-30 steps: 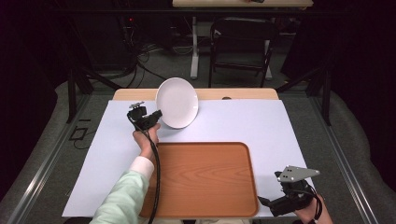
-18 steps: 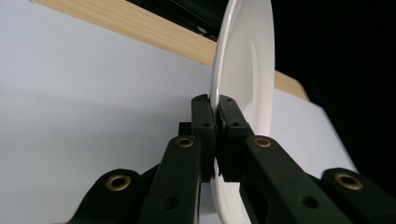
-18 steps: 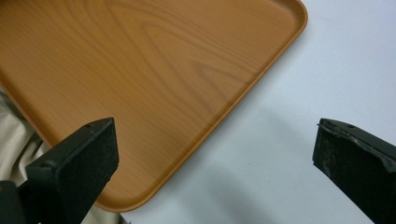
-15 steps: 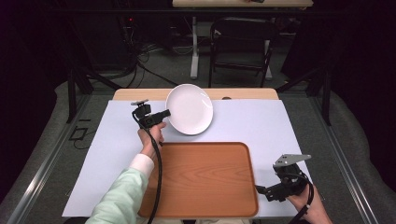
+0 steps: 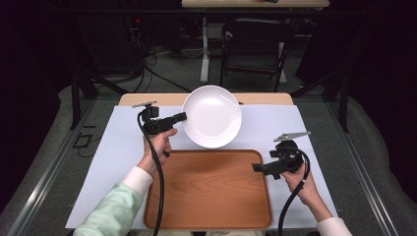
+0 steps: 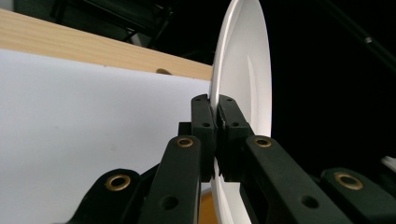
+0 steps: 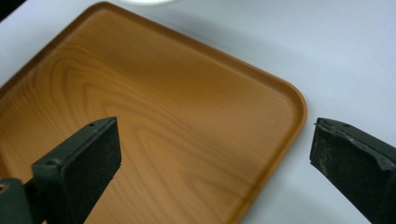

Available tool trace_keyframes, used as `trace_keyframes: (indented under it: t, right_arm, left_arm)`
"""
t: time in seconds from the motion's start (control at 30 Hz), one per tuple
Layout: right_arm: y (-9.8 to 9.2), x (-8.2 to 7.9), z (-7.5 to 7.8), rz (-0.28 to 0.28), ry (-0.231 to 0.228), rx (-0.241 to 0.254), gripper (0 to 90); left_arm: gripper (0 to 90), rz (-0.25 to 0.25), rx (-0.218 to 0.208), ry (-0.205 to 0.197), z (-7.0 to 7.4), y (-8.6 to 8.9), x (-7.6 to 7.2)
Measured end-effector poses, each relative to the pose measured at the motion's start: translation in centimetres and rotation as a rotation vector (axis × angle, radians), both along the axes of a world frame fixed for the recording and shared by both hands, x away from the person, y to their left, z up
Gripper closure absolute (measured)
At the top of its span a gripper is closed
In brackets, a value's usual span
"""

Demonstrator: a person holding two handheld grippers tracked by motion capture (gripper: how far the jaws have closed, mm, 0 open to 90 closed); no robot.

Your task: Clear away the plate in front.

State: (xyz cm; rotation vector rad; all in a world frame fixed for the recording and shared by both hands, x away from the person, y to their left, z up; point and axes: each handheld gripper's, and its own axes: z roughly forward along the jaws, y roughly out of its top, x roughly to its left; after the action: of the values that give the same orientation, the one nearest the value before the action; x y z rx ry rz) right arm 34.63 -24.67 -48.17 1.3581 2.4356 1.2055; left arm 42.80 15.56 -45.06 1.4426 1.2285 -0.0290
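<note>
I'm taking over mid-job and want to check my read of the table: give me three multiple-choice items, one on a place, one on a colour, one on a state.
1. Where is the white plate?
A. Lying flat in the tray
B. Held up by its rim, over the far edge of the tray
C. On the floor

2. What colour is the tray?
A. Wood brown
B. Blue
C. Black

3. How do the right gripper's jaws stand?
A. Closed on the plate
B. Closed on the tray's rim
C. Open, with nothing between them

Answers:
1. B, since the left gripper pinches the plate's rim and the plate stands on edge above the white sheet.
2. A, since its wood grain shows in the high view and the right gripper view.
3. C, since the right gripper view shows both pads wide apart over the tray's corner.
</note>
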Motion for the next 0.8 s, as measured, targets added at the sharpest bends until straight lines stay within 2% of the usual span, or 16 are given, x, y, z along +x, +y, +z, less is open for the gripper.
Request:
trace_keyframes:
  t: [0.17, 0.4, 0.43, 0.57, 0.6, 0.63, 0.67, 0.7, 0.77, 0.8]
  right_arm:
    - [1.0, 1.1, 0.1, 0.0, -0.005, 0.024, 3.1]
    - [2.0, 3.0, 0.4, -0.016, -0.031, 0.114, 10.4]
    - [2.0, 3.0, 0.4, -0.016, -0.031, 0.114, 10.4]
    - [2.2, 4.5, -0.1, -0.031, -0.012, 0.234, 25.6]
    - [2.2, 4.5, -0.1, -0.031, -0.012, 0.234, 25.6]
    - [2.4, 5.1, -0.4, -0.041, 0.012, 0.26, 35.3]
    - [2.4, 5.1, -0.4, -0.041, 0.012, 0.26, 35.3]
    - [2.7, 5.5, -0.8, -0.042, 0.024, 0.273, 46.1]
    - [3.1, 5.6, -0.9, -0.029, 0.028, 0.27, 54.2]
    - [3.3, 5.5, -0.9, -0.033, 0.028, 0.251, 53.7]
  left_arm:
    - [87.5, -0.038, -0.016, -0.011, 0.3, -0.2, -0.9]
    - [87.4, -0.09, -0.052, -0.005, -0.2, -0.4, -2.2]
    - [87.4, -0.09, -0.052, -0.005, -0.2, -0.4, -2.2]
    - [87.2, -0.114, -0.063, 0.004, -1.3, -0.5, -2.8]
    - [87.2, -0.114, -0.063, 0.004, -1.3, -0.5, -2.8]
    - [87.2, -0.124, -0.067, 0.011, -1.7, -0.5, -3.1]
    - [87.2, -0.124, -0.067, 0.011, -1.7, -0.5, -3.1]
    - [87.2, -0.13, -0.07, 0.02, -2.1, -0.6, -3.3]
    - [86.9, -0.141, -0.057, 0.02, -2.3, -0.7, -3.4]
    - [86.9, -0.139, -0.05, 0.017, -2.4, -0.8, -3.5]
